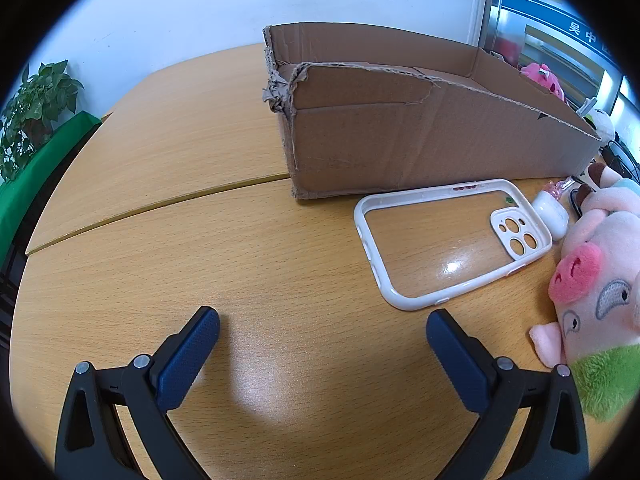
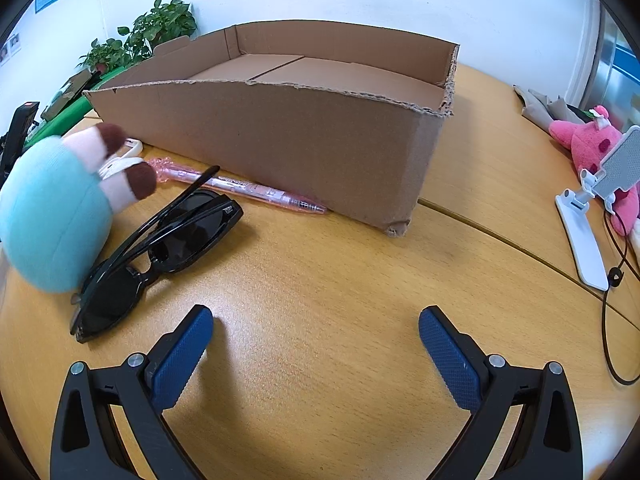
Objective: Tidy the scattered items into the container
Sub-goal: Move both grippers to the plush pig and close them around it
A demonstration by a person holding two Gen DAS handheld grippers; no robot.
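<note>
An open cardboard box (image 1: 400, 140) stands on the wooden table; it also shows in the right wrist view (image 2: 280, 132), with nothing visible inside. In the left wrist view a white phone case (image 1: 448, 240), a small white earbud case (image 1: 554, 212) and a pig plush (image 1: 600, 288) lie in front of the box. My left gripper (image 1: 322, 322) is open and empty over bare table. In the right wrist view black sunglasses (image 2: 160, 248), a pink pen (image 2: 248, 190) and the plush's teal body (image 2: 52, 216) lie to the left. My right gripper (image 2: 316, 322) is open and empty.
A pink plush (image 2: 588, 148), a white phone stand (image 2: 588, 236) and a black cable (image 2: 612, 300) lie at the right. Potted plants (image 2: 156, 28) and green cloth (image 1: 36, 184) stand beyond the table's far left. A seam (image 1: 160, 204) runs across the table.
</note>
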